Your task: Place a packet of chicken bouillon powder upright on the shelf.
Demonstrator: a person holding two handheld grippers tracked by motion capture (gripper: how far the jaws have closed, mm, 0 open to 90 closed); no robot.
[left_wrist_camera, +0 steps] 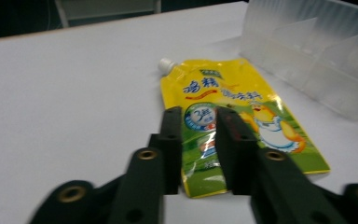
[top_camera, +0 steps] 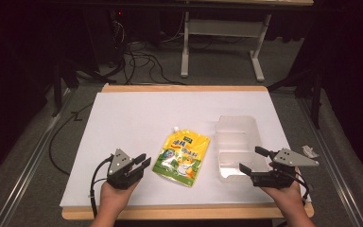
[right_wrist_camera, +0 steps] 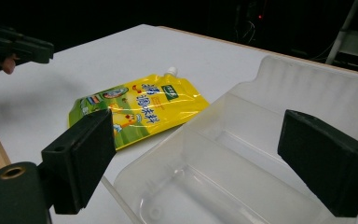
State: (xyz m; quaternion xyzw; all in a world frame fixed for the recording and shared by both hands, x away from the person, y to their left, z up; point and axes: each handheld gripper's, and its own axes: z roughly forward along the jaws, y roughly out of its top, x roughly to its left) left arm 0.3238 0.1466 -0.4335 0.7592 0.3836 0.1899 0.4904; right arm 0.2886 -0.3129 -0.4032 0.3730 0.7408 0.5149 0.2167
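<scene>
A yellow spouted pouch [top_camera: 182,158] [left_wrist_camera: 242,121] [right_wrist_camera: 135,109] with a cartoon print lies flat at the table's middle, its white cap pointing away. A clear plastic divided container [top_camera: 238,124] [left_wrist_camera: 307,51] [right_wrist_camera: 270,70] stands just right of it. My left gripper [top_camera: 145,160] [left_wrist_camera: 199,112] hovers just left of the pouch's near corner and points at it. Its jaws stand a narrow gap apart with nothing between them. My right gripper [top_camera: 249,158] [right_wrist_camera: 198,126] is wide open at the container's near right end, with nothing in it. The left gripper [right_wrist_camera: 18,46] also appears far off in the right gripper view.
A white sheet [top_camera: 137,118] covers the table, with a wooden edge [top_camera: 184,211] at the front. A small crumpled scrap [top_camera: 309,151] lies by the right edge. Beyond the table, cables [top_camera: 137,61] run over the floor near a white stand [top_camera: 222,42].
</scene>
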